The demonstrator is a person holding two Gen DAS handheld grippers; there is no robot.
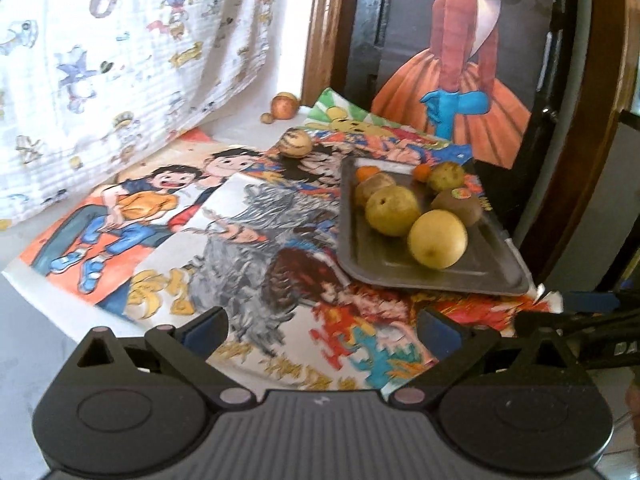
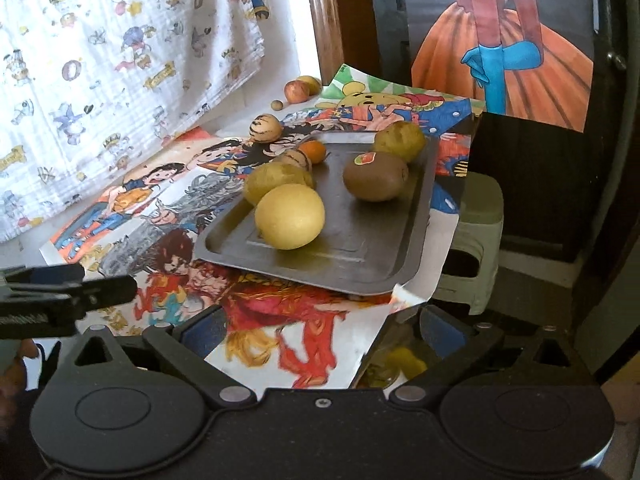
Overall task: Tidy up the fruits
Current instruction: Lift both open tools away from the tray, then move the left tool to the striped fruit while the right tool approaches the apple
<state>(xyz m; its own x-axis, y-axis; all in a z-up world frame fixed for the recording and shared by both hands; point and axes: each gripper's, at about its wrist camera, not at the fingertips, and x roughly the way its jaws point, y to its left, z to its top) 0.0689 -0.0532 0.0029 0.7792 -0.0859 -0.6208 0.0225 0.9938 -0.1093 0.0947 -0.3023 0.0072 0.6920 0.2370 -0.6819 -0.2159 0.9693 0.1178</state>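
Note:
A dark metal tray [image 1: 472, 276] [image 2: 360, 276] lies on cartoon posters and holds several fruits: yellow round fruits [image 1: 438, 239] [image 2: 289, 216], a brown kiwi with a sticker [image 1: 458, 205] [image 2: 375, 176], small orange fruits [image 1: 422, 172] [image 2: 313, 150] and a striped melon-like fruit [image 2: 298, 159]. Another striped fruit [image 1: 296, 143] [image 2: 266, 128] sits on the posters beyond the tray. A reddish apple [image 1: 284, 106] [image 2: 297, 92] and a small nut-like fruit [image 2: 277, 105] lie at the back by the wall. My left gripper [image 1: 322, 330] and right gripper [image 2: 320, 326] are both open and empty, short of the tray.
A printed cloth [image 1: 120, 60] hangs at the left. A wooden frame [image 1: 320, 28] and a painting of an orange dress [image 1: 452, 112] stand behind. A green stool [image 2: 476, 240] sits under the posters' right edge. The left gripper's side [image 2: 60, 296] shows at the right view's left.

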